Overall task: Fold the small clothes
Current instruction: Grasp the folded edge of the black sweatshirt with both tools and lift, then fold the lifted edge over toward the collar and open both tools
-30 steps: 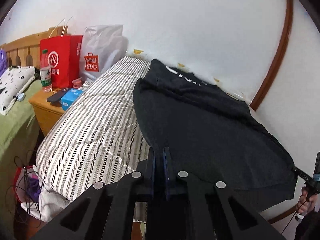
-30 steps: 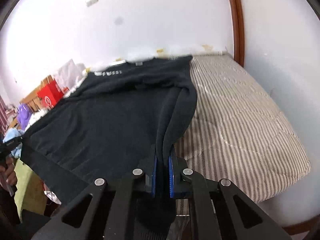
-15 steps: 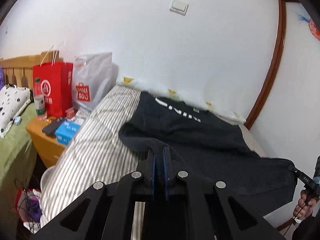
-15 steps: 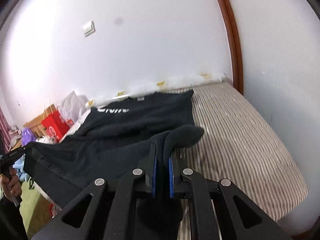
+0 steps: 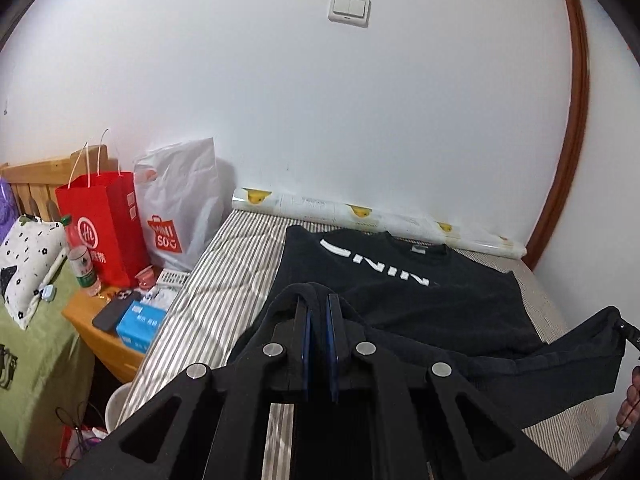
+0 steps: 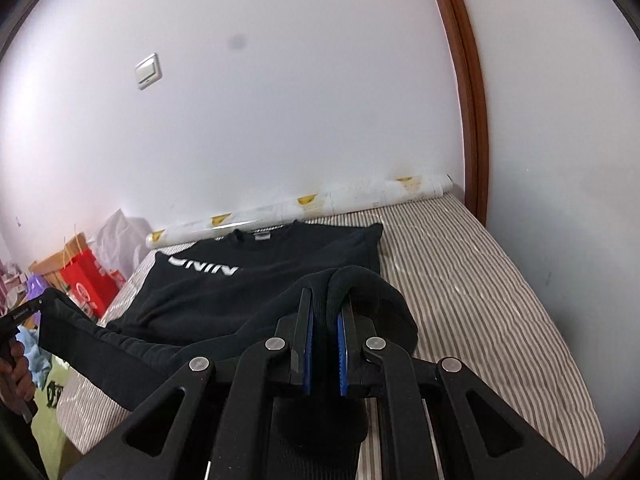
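Observation:
A black sweatshirt (image 5: 404, 292) with white letters lies on the striped mattress (image 5: 224, 280), its collar toward the wall. My left gripper (image 5: 319, 300) is shut on the left corner of its hem. My right gripper (image 6: 324, 296) is shut on the right corner of the hem. Both hold the hem lifted above the sweatshirt's lower half, stretched between them. The sweatshirt also shows in the right wrist view (image 6: 256, 280), lying on the mattress (image 6: 460, 280). The right gripper's tip shows at the right edge of the left wrist view (image 5: 624, 326).
A paper roll (image 5: 380, 220) lies along the wall behind the mattress. Left of the bed stand a red bag (image 5: 104, 224), a white bag (image 5: 180, 212) and a wooden nightstand (image 5: 100, 336) with a bottle, phone and blue box. A brown door frame (image 6: 468, 100) is at right.
Both grippers have raised the hem and carried it forward toward the collar; the lower half now folds over and the white letters have come into view.

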